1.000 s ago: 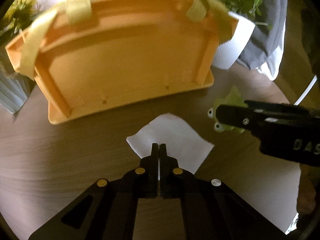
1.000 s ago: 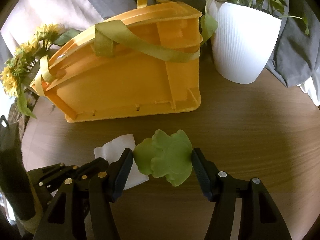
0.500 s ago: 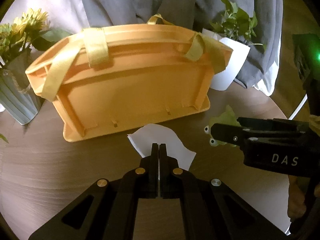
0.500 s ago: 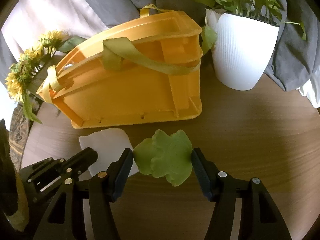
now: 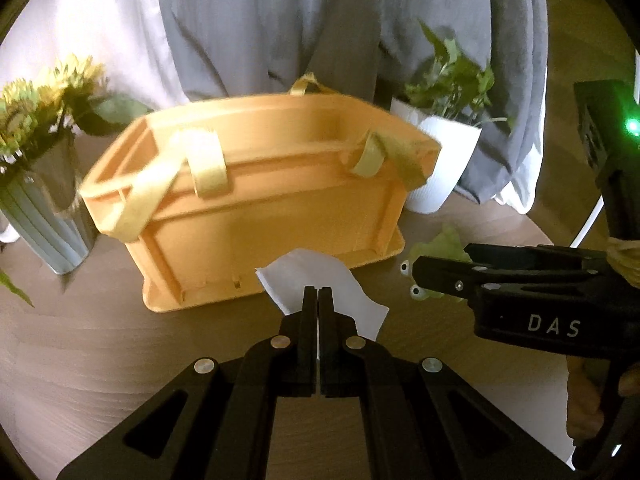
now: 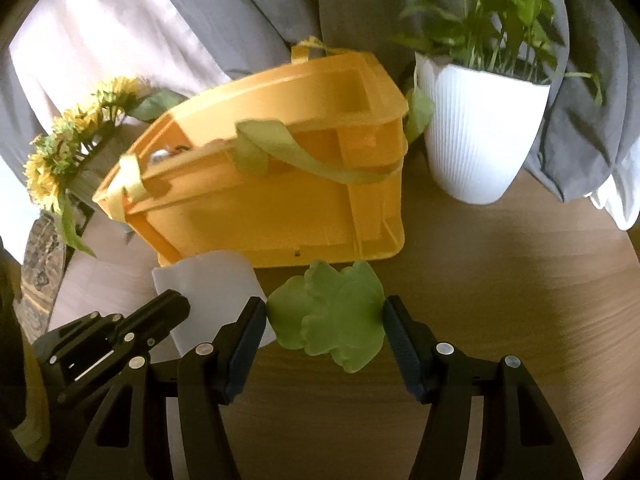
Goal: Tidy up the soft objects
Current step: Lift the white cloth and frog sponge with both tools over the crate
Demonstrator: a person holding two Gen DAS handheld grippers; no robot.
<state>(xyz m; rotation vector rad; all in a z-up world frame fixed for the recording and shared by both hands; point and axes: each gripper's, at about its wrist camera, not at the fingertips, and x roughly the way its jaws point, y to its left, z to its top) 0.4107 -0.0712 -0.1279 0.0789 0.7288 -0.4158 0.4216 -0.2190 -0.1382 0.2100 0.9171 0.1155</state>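
The left hand-held gripper is angling downward over the counter, its jaws pressed together and pinching a white tissue that is hanging just in front of the orange basket. Beside it, the right hand-held gripper is also tilting down, its jaws half spread and clamping a green frog toy between the pads. Compared with a second ago, both are sitting higher: the basket is looking smaller and lower in view, its open top is now showing, and more of the grey curtain, the sunflowers and the potted plant are appearing behind.
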